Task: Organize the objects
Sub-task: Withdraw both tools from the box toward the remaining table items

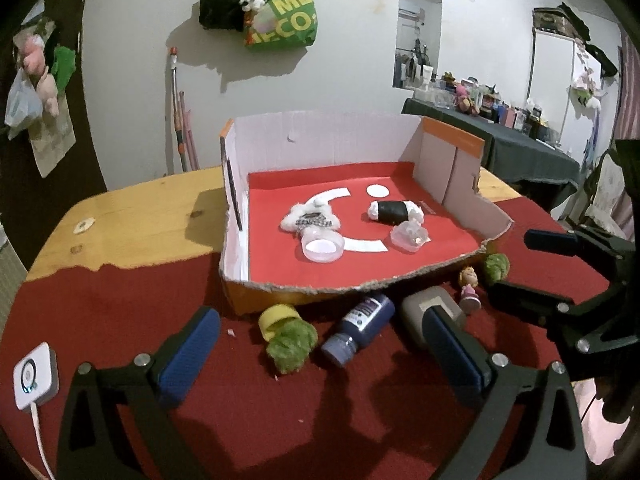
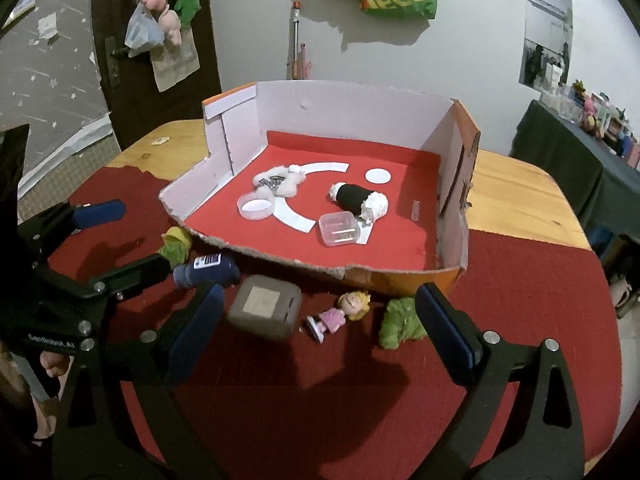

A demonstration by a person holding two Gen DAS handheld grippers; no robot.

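An open cardboard box (image 1: 236, 216) (image 2: 456, 220) with a red floor holds a white plush (image 1: 308, 216), a black roll with white ends (image 2: 356, 198), a round clear tub (image 1: 324, 246) and a square clear tub (image 2: 340, 229). In front of it on the red cloth lie a green plush in a yellow pot (image 1: 286, 336), a blue bottle (image 1: 360, 320), a grey bottle (image 2: 266, 308), a small doll in pink (image 2: 338, 314) and another green plush (image 2: 400, 320). My left gripper (image 1: 320, 316) (image 2: 140, 236) is open over the pot plush and blue bottle. My right gripper (image 2: 320, 294) (image 1: 516, 266) is open over the grey bottle and doll. Neither touches anything.
A white device with a cable (image 1: 34, 376) sits at the cloth's left edge. The wooden table (image 2: 516, 192) shows bare beyond the cloth. Bags (image 1: 280, 12) hang on the wall behind. A dark-covered side table (image 1: 520, 144) crowded with bottles stands to the right.
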